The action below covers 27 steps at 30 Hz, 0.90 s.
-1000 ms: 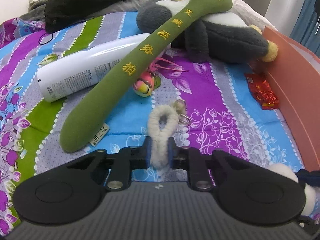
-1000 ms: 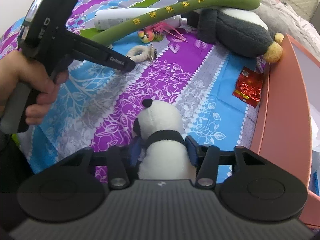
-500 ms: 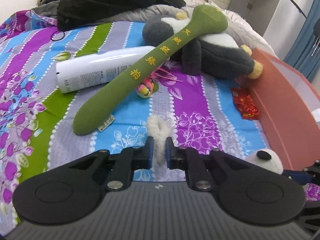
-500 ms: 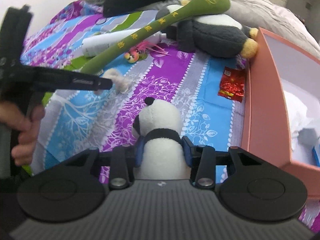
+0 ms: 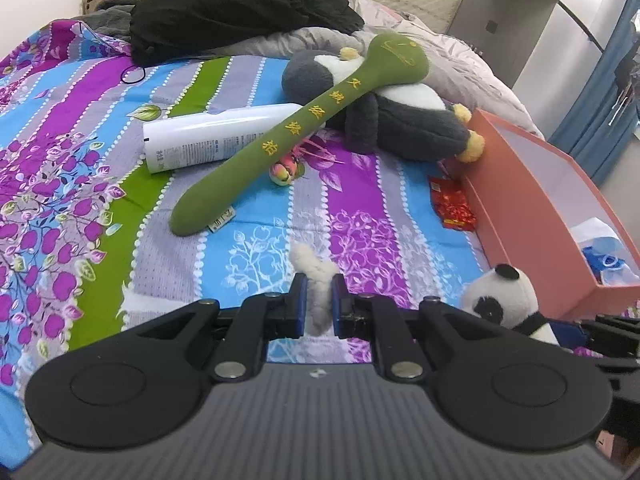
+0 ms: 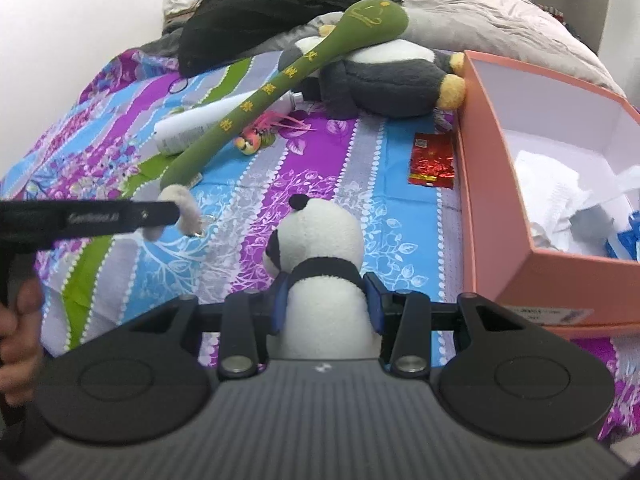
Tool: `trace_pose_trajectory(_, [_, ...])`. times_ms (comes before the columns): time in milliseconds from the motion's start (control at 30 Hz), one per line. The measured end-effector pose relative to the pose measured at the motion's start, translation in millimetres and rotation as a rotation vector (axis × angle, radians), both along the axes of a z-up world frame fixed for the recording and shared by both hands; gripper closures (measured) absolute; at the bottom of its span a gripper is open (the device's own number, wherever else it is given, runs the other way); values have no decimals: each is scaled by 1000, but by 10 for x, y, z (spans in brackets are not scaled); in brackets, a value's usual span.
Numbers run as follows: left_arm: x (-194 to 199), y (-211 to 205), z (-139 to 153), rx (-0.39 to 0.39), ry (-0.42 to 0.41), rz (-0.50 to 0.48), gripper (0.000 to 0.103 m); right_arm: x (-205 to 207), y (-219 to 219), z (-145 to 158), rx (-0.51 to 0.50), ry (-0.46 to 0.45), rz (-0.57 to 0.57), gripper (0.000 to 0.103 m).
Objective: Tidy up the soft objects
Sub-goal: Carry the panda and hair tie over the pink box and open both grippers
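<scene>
Both tools point steeply down and away over the bed, the left tool (image 5: 319, 300) nearly closed, its pads pinching a fluffy white loop (image 5: 316, 276), the right tool (image 6: 326, 300) part-open, clamped round a panda toy's (image 6: 320, 264) body, a hand (image 6: 18, 332) gripping the left tool's handle.

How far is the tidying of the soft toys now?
Done: no soft toy shows in the pink box yet. In hand: left gripper pinches the fluffy white loop; right gripper clamps the panda. Left: green plush stick and penguin on the bed.
</scene>
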<state>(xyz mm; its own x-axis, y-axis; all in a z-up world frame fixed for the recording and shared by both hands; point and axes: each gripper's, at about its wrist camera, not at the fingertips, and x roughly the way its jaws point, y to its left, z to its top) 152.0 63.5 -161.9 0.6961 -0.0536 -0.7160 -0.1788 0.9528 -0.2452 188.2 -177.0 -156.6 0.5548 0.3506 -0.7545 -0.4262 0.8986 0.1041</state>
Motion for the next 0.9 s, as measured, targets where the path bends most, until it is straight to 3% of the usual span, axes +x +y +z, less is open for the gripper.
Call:
trace_pose_trajectory(233, [-129,-104,262,-9,-34,-33,88,-69,-85,138,57,-8,-44,60])
trace_pose_trajectory(400, [-146,-218,517,-14,-80,-64,88,-73,-163,372,88,-62,-62,60])
trace_pose_trajectory(900, [217,-791,1546,-37,-258,-189,88,60,-557,1423,143,-334,-124,60])
